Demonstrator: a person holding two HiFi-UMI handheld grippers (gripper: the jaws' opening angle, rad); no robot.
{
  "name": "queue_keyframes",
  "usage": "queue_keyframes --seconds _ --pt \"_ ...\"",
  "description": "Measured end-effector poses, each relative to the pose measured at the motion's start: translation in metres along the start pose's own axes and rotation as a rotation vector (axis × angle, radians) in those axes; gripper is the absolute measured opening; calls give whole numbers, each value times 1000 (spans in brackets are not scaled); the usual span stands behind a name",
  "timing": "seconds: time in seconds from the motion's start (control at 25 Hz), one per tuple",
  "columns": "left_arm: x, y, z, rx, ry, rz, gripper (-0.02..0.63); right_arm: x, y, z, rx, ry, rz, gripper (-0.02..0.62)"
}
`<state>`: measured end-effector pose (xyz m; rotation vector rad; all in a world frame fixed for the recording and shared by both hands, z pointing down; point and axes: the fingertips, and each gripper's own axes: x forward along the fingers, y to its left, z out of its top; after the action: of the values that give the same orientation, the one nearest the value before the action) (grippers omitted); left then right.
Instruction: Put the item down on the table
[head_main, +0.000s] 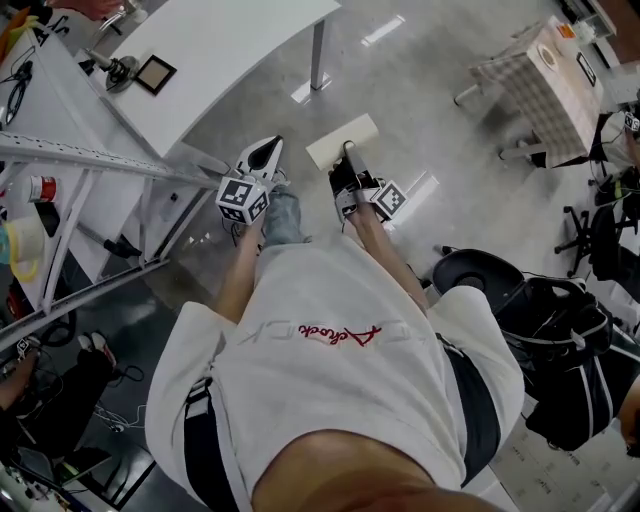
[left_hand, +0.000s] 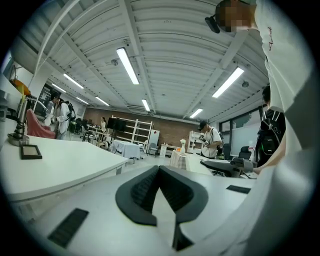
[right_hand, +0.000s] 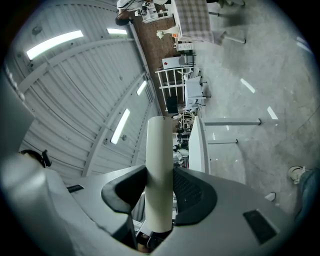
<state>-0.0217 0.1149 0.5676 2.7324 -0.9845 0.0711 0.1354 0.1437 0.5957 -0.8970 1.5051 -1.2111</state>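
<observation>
Right gripper (head_main: 350, 162): jaws clamped on the cream item (head_main: 342, 140). In the right gripper view the right gripper (right_hand: 160, 175) has one dark ribbed pad on each flat face of the cream item (right_hand: 160, 165), which shows edge-on as a narrow upright strip. Its near end sits deep in the throat between the jaws. Its far end projects well past the jaw tips.

Position of the cream item relative to the white table (head_main: 230, 45):
- It is off the table and not touching it.
- In the head view it lies to the right of the table's curved near edge and just below the table leg (head_main: 318, 55).
- It hangs over the grey floor (head_main: 440, 150).
- Its broad face is turned up towards the head camera, with the long side angled up and to the right.

Left gripper (head_main: 262, 160): jaws together. In the left gripper view the pads of the left gripper (left_hand: 159, 169) meet at their tips with nothing between them. In the head view this gripper is just beside the table's near edge, between that edge and the cream item. The white table (left_hand: 55, 167) fills the lower left of the left gripper view.

Both grippers are held ahead of the person's white shirt (head_main: 340, 370).
</observation>
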Motion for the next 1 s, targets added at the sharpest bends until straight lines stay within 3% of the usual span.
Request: queue_keyframes --seconds 1.0 --pt "101 181 52 -43 16 -56 3 203 -44 11 -27 -35 -37 161"
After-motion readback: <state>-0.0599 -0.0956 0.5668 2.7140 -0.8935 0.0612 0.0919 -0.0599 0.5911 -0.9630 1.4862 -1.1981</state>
